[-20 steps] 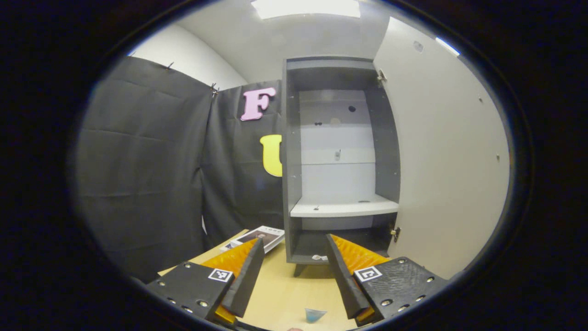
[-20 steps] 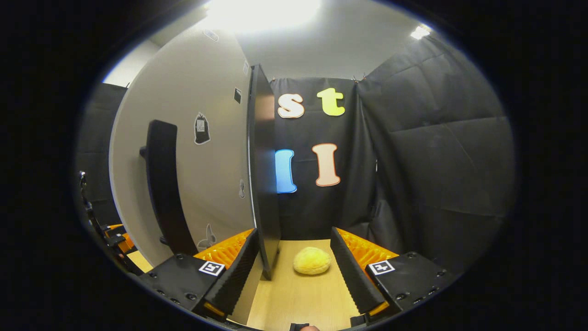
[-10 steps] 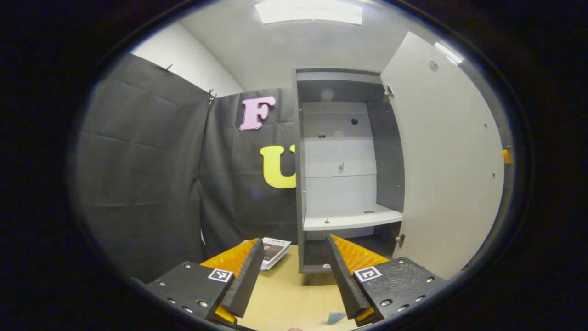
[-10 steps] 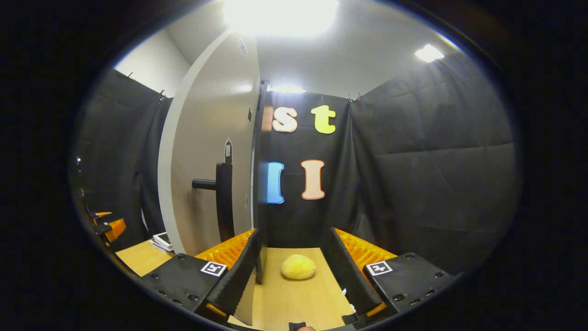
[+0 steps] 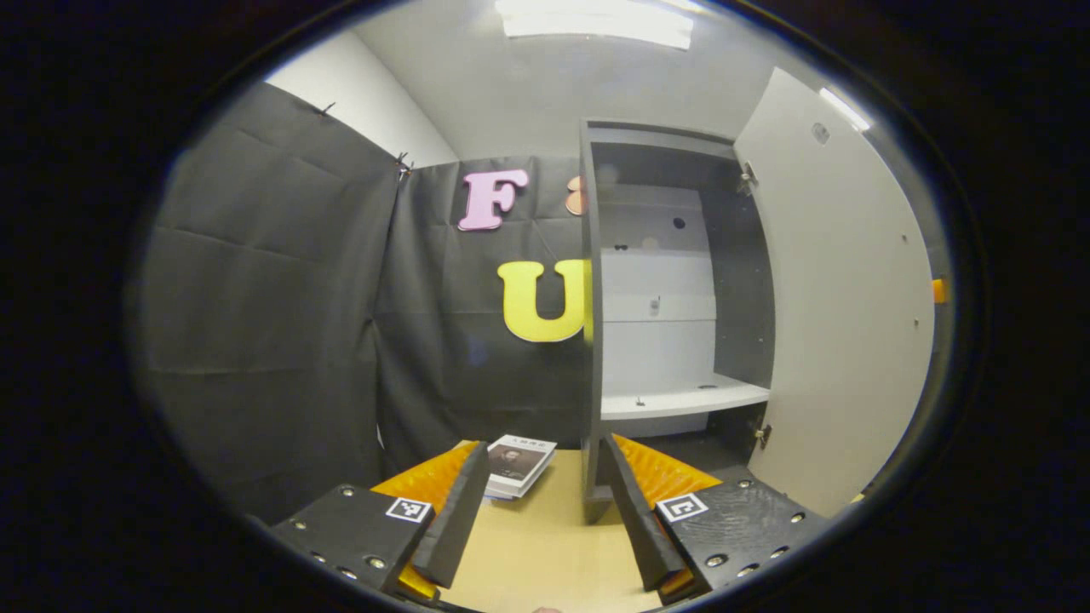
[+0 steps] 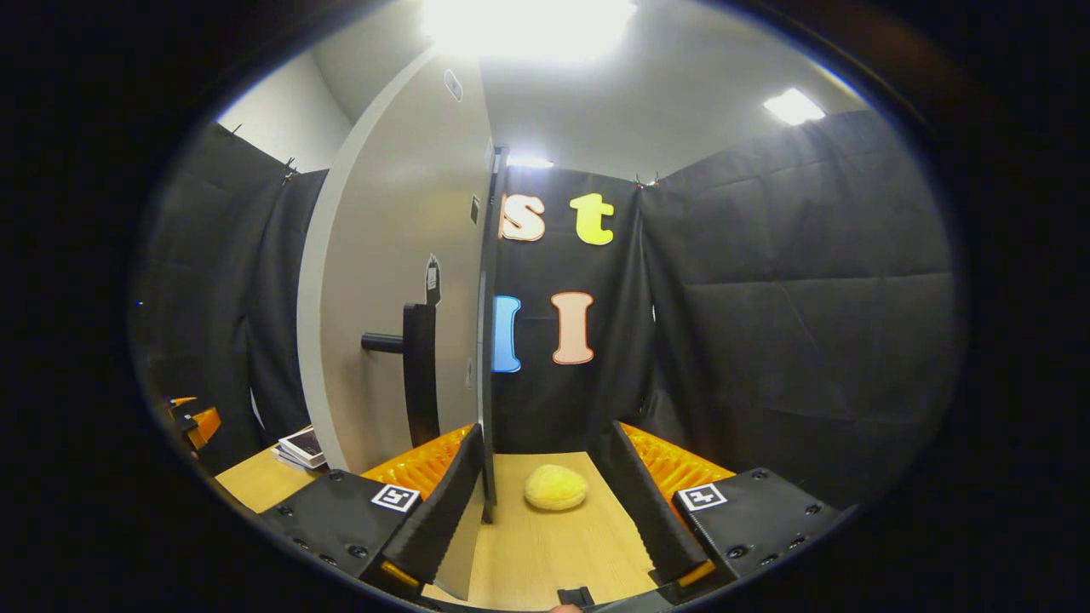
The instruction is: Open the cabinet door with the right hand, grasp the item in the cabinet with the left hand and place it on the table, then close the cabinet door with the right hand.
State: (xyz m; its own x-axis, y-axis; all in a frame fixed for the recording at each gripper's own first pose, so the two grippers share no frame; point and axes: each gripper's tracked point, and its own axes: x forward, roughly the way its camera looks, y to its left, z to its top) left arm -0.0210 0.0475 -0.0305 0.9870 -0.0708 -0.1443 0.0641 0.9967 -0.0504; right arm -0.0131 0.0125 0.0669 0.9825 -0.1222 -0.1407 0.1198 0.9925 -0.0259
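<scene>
My left gripper (image 5: pixel 545 502) is spread, cabinet (image 5: pixel 673 315) right of centre (door (image 5: pixel 843 298) wide open). My right gripper (image 6: pixel 545 502) is spread too, bun (image 6: pixel 555 487) low centre on the table (image 6: pixel 545 553).

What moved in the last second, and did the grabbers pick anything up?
The left gripper pulled back and swung left, so the grey open-fronted cabinet slid right in its view and the small blue cup dropped out below. The right gripper backed away from the pale cabinet door. Nothing was grasped or released. The door stays open, both grippers stay open and empty, and the fuzzy yellow ball stays on the wooden table.
</scene>
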